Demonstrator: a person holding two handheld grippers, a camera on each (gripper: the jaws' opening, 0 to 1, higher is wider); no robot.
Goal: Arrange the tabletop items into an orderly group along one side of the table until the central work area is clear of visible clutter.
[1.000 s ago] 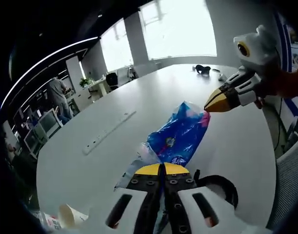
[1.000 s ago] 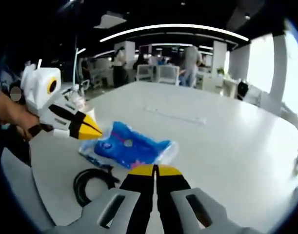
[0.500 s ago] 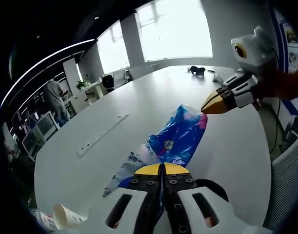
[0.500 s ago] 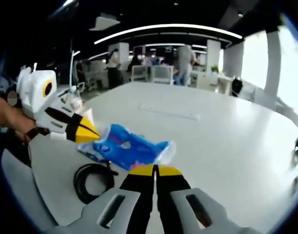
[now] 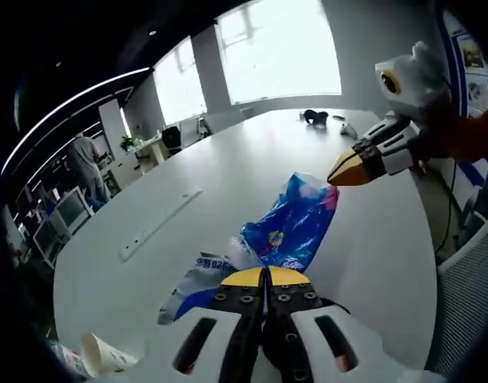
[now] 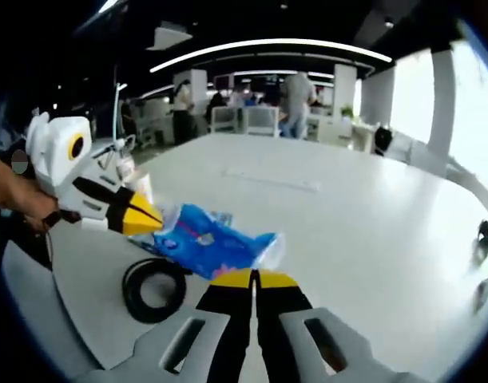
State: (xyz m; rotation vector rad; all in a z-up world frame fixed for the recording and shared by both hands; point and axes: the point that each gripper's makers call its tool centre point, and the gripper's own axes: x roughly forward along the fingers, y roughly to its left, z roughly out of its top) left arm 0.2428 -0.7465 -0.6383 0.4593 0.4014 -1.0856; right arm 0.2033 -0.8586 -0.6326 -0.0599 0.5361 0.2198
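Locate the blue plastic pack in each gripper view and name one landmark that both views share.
Left gripper view: the blue plastic pack lies at centre, just beyond the left gripper, with the right gripper at its far end.
Right gripper view: the pack lies left of centre, beside the left gripper.
Shared landmark: the black cable coil, by the pack.

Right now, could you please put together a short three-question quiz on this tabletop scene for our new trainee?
1. True or false: the blue plastic bag lies on the white table.
2. Which item lies nearest the bag in the right gripper view: A) a laptop, B) the black coiled cable, C) a book?
3. Fill in: the jaws of the left hand-held gripper are ____.

Key: 1 true; 2 B; 3 shut, as are those of the right hand-held gripper.
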